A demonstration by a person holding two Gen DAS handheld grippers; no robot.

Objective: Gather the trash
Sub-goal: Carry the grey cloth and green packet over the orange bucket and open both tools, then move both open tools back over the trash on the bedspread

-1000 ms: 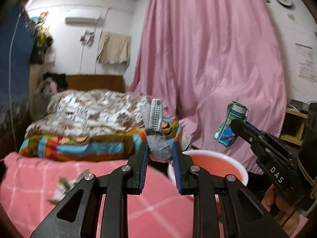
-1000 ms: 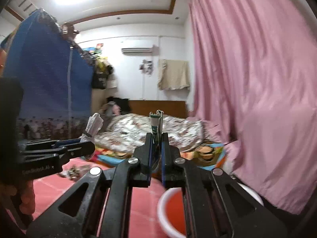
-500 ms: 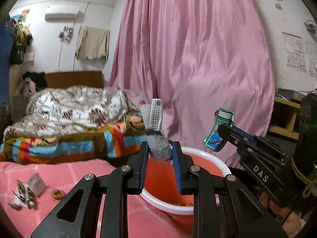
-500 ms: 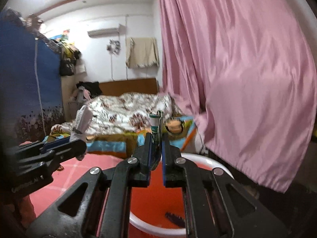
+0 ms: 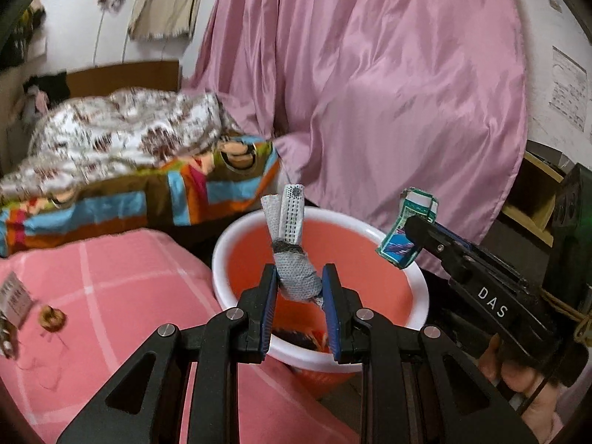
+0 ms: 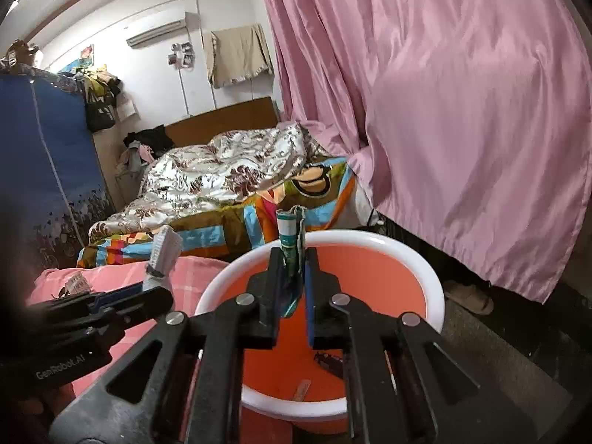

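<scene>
My left gripper (image 5: pixel 299 288) is shut on a crumpled grey-white mesh wrapper (image 5: pixel 290 255) and holds it over the near rim of the orange bucket (image 5: pixel 370 251). My right gripper (image 6: pixel 294 262) is shut on a flattened green-and-white carton (image 6: pixel 290 238), also above the bucket (image 6: pixel 373 270). The carton shows in the left wrist view (image 5: pixel 405 233) over the bucket's right rim. The wrapper shows in the right wrist view (image 6: pixel 164 255), left of the bucket. Some trash lies at the bucket's bottom (image 6: pixel 329 362).
A pink checked cover (image 5: pixel 122 288) lies left of the bucket, with paper scraps (image 5: pixel 13 296) and a small brown piece (image 5: pixel 53 319) on it. A bed with a patterned quilt (image 5: pixel 111 144) stands behind. A pink curtain (image 5: pixel 388 92) hangs to the right.
Both grippers have moved forward and tilted down, so the bucket now lies right beneath them. Each keeps hold of its piece of trash.
</scene>
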